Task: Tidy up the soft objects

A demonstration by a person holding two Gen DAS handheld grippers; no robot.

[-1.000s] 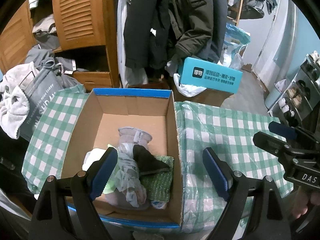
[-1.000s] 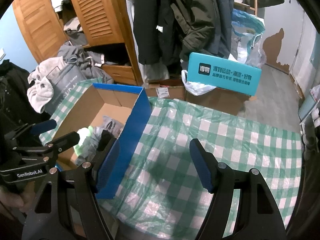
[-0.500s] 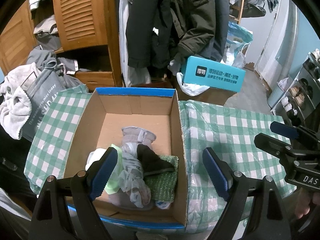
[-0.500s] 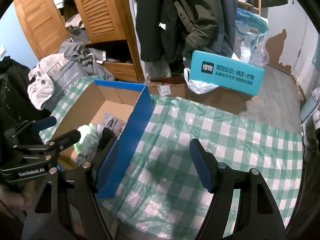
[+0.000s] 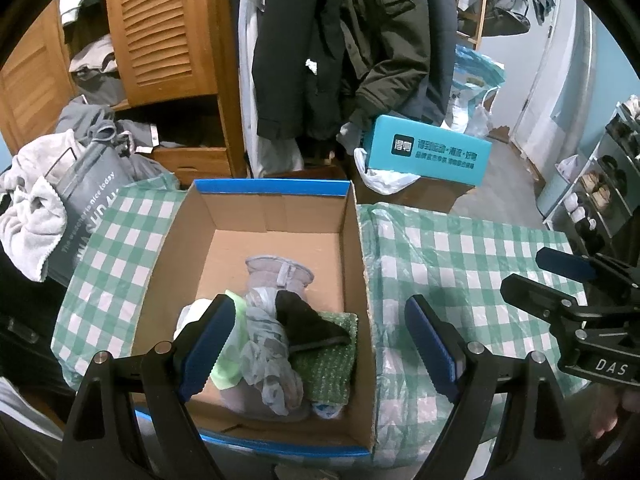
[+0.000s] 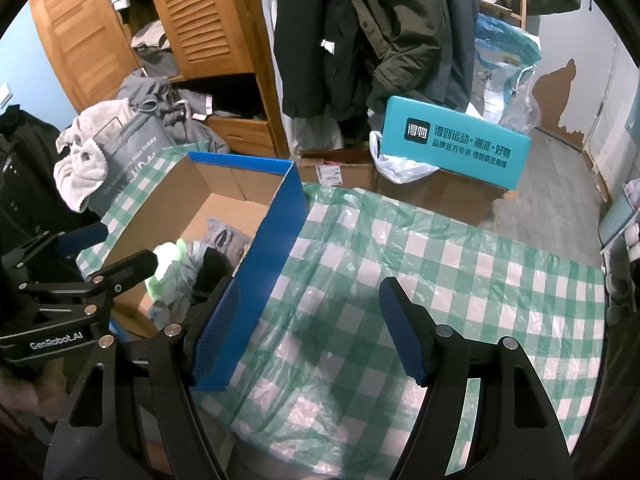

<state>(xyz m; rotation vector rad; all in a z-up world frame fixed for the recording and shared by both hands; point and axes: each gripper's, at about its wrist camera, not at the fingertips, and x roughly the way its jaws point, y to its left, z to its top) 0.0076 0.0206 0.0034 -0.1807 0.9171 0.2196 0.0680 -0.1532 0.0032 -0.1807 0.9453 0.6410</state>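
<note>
Since everything soft I can spot on the table is already bunched up in the box [image 5: 352,240], I'm reading this as the tail end of the job, or a pause before the next grab. My left gripper [image 5: 316,344] hangs over the near end of the box with its jaws wide apart and nothing between them, which makes sense if it's just lined up over the pile [image 5: 272,340] and not committed to anything. That pile sits at the near end of the box floor: a grey glove [image 5: 276,276] on top, a dark piece [image 5: 304,320] across it, a green knit cloth [image 5: 332,364] against the right wall, and something pale green [image 5: 228,364] on the left. The far half of the box floor is bare cardboard, so my guess is stuff got dropped in from the near side and nobody bothered pushing it back. My right gripper [image 6: 308,328] is off to the side, above the checked cloth [image 6: 460,280] just right of the box's blue wall, jaws also spread and empty. From that view I don't see anything loose on the cloth, so there's no obvious target for it. If more needs sorting, it's probably the clothes heap [image 6: 100,148] beyond the table's left corner, but that's me guessing. Soft things like these will squash and snag on the pads, so I'd pinch low and lift slow.
</note>
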